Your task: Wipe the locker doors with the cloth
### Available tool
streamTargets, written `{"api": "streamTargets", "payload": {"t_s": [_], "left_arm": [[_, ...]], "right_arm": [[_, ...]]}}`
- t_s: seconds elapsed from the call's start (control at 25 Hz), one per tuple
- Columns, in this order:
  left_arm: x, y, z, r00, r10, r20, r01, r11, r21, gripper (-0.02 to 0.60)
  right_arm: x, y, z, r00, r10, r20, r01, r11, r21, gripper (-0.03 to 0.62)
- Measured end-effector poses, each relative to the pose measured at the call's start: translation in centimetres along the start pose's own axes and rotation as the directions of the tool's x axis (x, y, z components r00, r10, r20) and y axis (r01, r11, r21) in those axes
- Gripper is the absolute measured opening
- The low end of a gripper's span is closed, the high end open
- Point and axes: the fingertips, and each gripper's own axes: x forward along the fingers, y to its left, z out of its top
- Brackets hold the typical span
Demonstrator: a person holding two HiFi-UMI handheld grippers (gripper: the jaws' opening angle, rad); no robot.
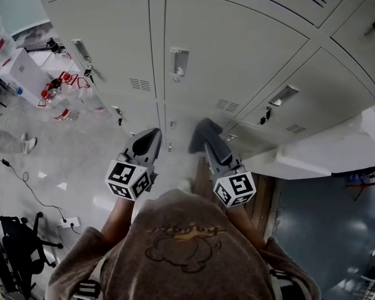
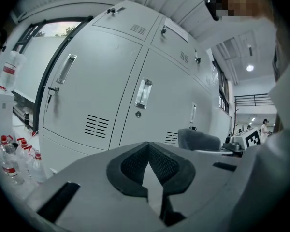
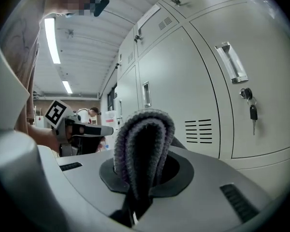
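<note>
Grey locker doors (image 1: pixel 237 49) with recessed handles and vents fill the wall ahead of me; they also show in the left gripper view (image 2: pixel 101 91) and the right gripper view (image 3: pixel 183 95). My right gripper (image 1: pixel 203 141) is shut on a folded dark grey cloth (image 3: pixel 142 149), which sticks up from the jaws a little short of the doors. The cloth (image 2: pixel 198 140) also shows from the left side. My left gripper (image 1: pixel 147 144) is held beside it, level with it, jaws shut with nothing between them (image 2: pixel 148 161).
Water bottles (image 1: pixel 59 95) and a white box (image 1: pixel 25 74) stand on the floor at the left. A power strip with cables (image 1: pixel 69 222) and a black chair (image 1: pixel 19 242) are behind left. A white ledge (image 1: pixel 325 152) juts out at the right. Keys (image 3: pixel 251 111) hang from one lock.
</note>
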Motion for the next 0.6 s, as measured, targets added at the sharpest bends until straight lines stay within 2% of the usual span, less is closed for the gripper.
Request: {"api": "streamTargets", "payload": {"t_s": [0.6], "left_arm": [[-1.2, 0.3, -0.1, 1.000, 0.022, -0.009, -0.022, 1.000, -0.021, 0.003]], "right_arm": [[0.3, 1.7, 0.2, 0.997, 0.075, -0.001, -0.074, 0.997, 0.025, 0.037]]}}
